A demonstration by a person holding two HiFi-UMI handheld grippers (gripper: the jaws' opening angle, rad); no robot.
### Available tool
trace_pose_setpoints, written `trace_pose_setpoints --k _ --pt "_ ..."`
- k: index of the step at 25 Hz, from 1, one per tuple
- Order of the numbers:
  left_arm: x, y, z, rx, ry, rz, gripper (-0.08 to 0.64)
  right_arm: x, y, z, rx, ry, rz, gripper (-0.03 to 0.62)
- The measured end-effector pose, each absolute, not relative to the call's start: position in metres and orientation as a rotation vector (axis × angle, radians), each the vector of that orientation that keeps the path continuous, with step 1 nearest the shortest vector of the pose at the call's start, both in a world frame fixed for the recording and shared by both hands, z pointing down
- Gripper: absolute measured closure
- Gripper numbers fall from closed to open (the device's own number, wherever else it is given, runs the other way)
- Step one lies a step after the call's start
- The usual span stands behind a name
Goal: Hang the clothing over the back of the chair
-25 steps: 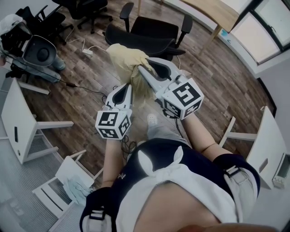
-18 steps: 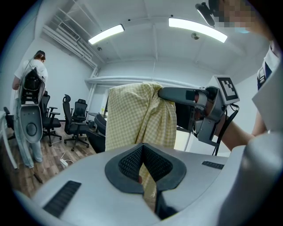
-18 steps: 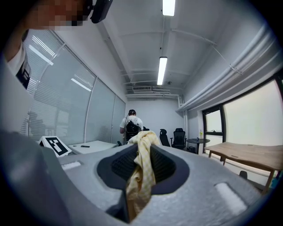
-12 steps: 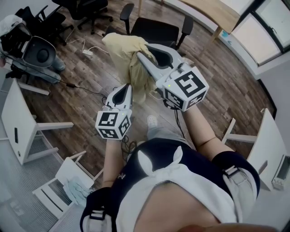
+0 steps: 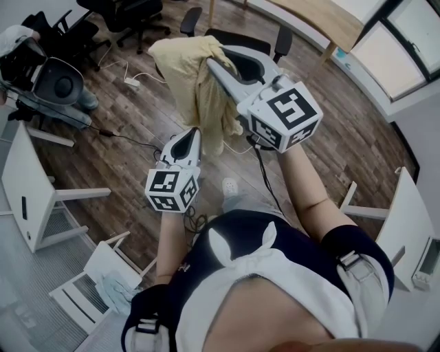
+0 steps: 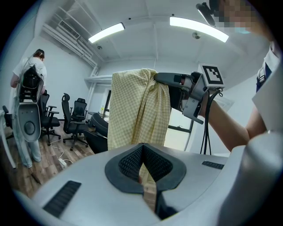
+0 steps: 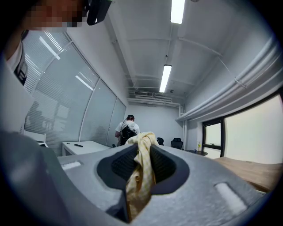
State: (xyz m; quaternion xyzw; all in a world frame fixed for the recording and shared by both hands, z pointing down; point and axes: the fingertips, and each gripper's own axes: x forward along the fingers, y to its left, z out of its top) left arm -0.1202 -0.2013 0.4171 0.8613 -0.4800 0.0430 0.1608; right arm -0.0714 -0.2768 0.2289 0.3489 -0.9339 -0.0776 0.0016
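Note:
A pale yellow checked garment [image 5: 189,69] hangs in a bunch from my right gripper [image 5: 213,63], which is shut on its top fold. In the right gripper view the cloth [image 7: 141,163] runs down between the pads. The garment is held high, in front of a black office chair [image 5: 251,38] that it partly hides. My left gripper [image 5: 194,130] is lower and nearer, beside the garment's lower edge. Its jaws [image 6: 141,145] meet at the tips, and the garment [image 6: 139,110] hangs straight beyond them, below the right gripper [image 6: 155,78].
White tables stand at the left [image 5: 27,185] and right [image 5: 405,220], with a white rack [image 5: 89,282] at the lower left. More black chairs [image 5: 130,14] and a floor cable [image 5: 130,141] lie beyond. A person with a backpack [image 6: 28,88] stands at the left.
My right gripper has risen and moved further away with the garment, which now hangs higher and covers more of the black chair. The left gripper has hardly shifted.

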Motion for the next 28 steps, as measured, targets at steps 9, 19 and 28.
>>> trace_pose_setpoints --k 9,19,28 --pt "-0.118 -0.227 0.412 2.452 -1.394 0.112 0.554 -0.062 -0.313 0.228 1.090 -2.922 -0.244 0.511" --pt "-0.117 -0.256 0.418 2.439 -1.392 0.124 0.554 -0.055 -0.361 0.237 1.108 -2.897 -0.220 0.509" --pt "-0.110 -0.284 0.418 2.436 -1.395 0.127 0.554 -0.041 -0.400 0.251 1.098 -2.868 -0.191 0.509"
